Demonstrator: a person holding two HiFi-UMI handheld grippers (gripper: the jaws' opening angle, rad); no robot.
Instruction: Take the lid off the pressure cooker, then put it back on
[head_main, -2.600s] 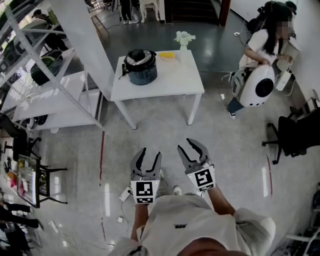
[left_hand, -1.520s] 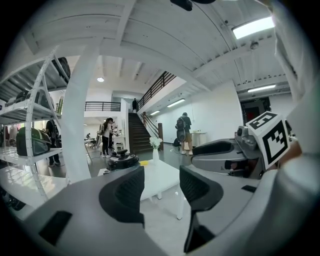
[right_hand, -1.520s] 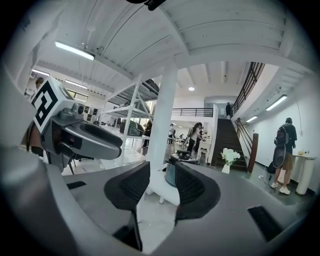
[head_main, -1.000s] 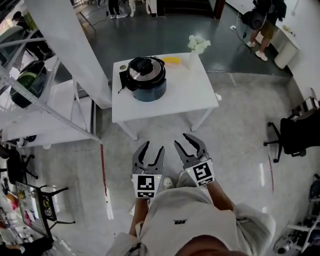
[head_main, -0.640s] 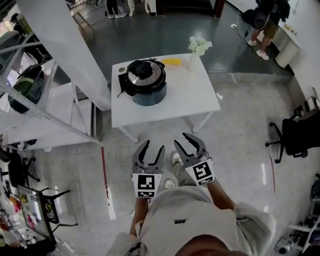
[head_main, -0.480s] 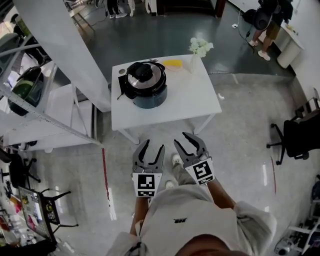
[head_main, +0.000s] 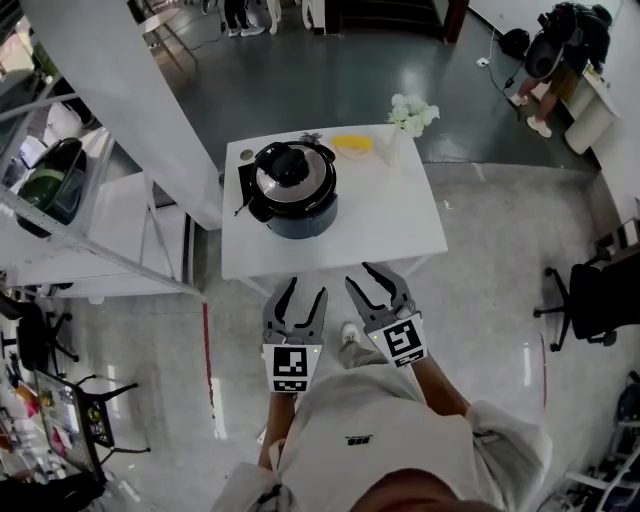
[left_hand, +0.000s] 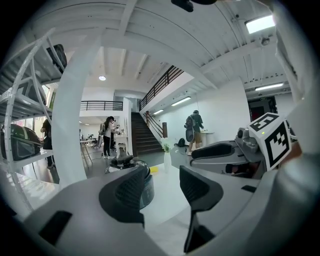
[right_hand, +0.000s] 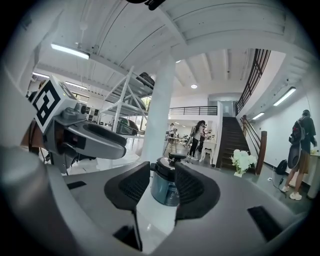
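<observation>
Standing over a pale polished floor (head_main: 480, 330), the person faces a white table (head_main: 400, 220) set beside a broad white pillar (head_main: 130, 100), with a metal shelving rack (head_main: 90, 250) to the left and a black office chair (head_main: 590, 300) well off to the right. On the table's left half sits the pressure cooker (head_main: 293, 205), a dark round pot with its lid (head_main: 293, 172) on and a black knob on top. Both grippers are held level just short of the table's near edge, well apart from the cooker. The left gripper (head_main: 303, 291) has its jaws a narrow way apart with nothing between them. The right gripper (head_main: 368, 280) also stands parted and empty, and its own view frames the distant cooker through the gap. At the table's far right corner is a white vase of pale flowers (head_main: 408, 118). Next to it lies a small yellow object (head_main: 352, 143), possibly a cloth or a dish.
</observation>
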